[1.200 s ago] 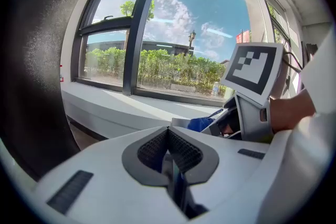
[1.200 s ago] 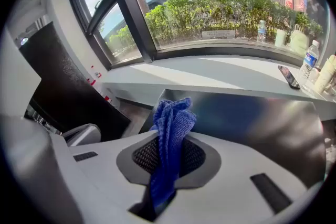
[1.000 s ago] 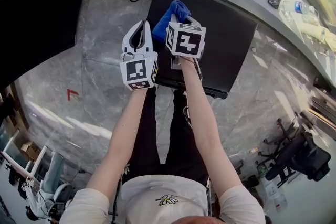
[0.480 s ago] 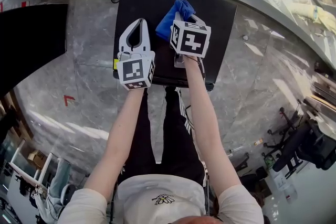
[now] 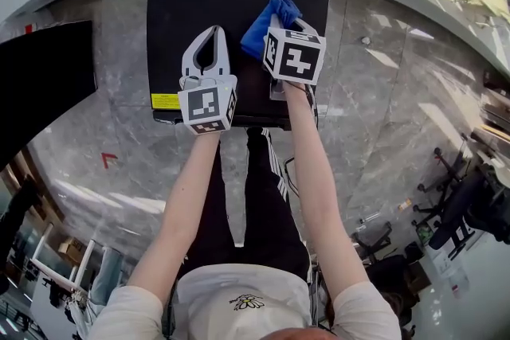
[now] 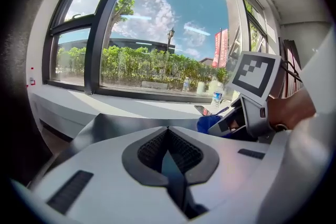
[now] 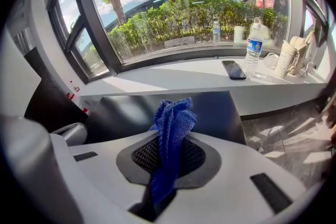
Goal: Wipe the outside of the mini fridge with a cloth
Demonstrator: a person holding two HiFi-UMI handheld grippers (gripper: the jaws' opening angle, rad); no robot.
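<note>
Over mini fridge [image 5: 179,20], right hand-held gripper [image 7: 169,139] clamps forward-pointing cloth [image 7: 174,115]; left hand-held gripper [image 6: 168,132] closed.

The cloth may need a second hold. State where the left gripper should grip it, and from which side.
Probably best: grip the bunched free end of the blue cloth sticking out past the closed jaws of the right gripper, over the mini fridge. Come from the left, where the left gripper hangs shut and empty; it must open first.
</note>
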